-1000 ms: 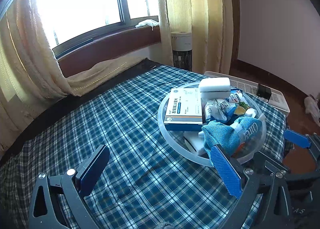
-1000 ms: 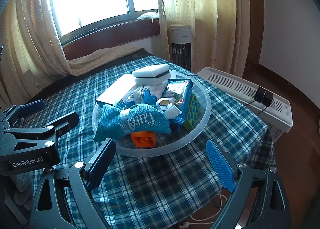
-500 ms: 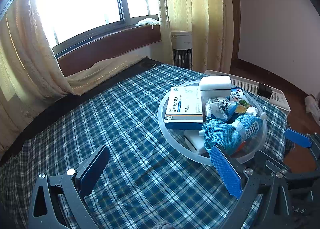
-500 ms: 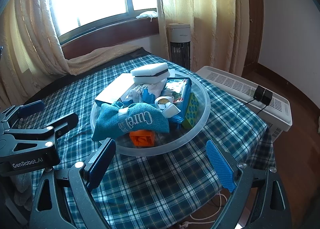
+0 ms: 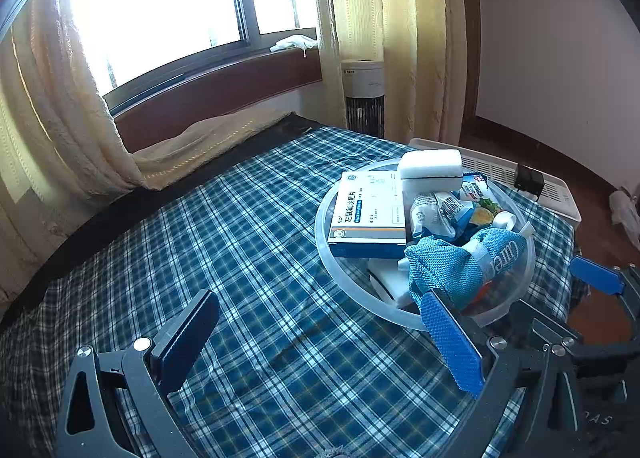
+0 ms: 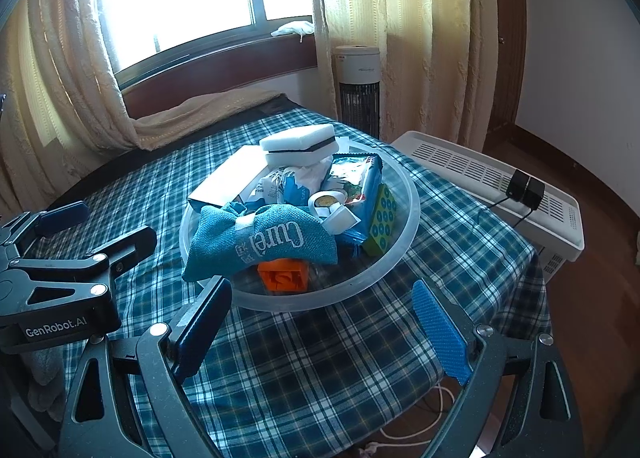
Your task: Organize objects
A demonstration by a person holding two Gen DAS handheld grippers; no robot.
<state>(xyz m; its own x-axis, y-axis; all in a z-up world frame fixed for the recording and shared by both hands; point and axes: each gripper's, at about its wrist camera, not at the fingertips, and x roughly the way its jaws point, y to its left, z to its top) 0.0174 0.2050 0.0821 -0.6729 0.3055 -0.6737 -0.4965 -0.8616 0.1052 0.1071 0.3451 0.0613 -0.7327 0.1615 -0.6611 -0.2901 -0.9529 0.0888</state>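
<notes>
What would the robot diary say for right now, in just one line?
phase: approach | left gripper: open, empty | right gripper: open, empty | clear bowl: full, on plaid cloth | teal pouch: top, nearest

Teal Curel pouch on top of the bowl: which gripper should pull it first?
Right, probably. The right gripper is open, facing the teal Curel pouch over the bowl's near rim. The left gripper, also open, points at bare plaid cloth, the pouch off beside it.

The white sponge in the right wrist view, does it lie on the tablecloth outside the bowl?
No, the white sponge rests on top of the pile inside the clear bowl.
</notes>
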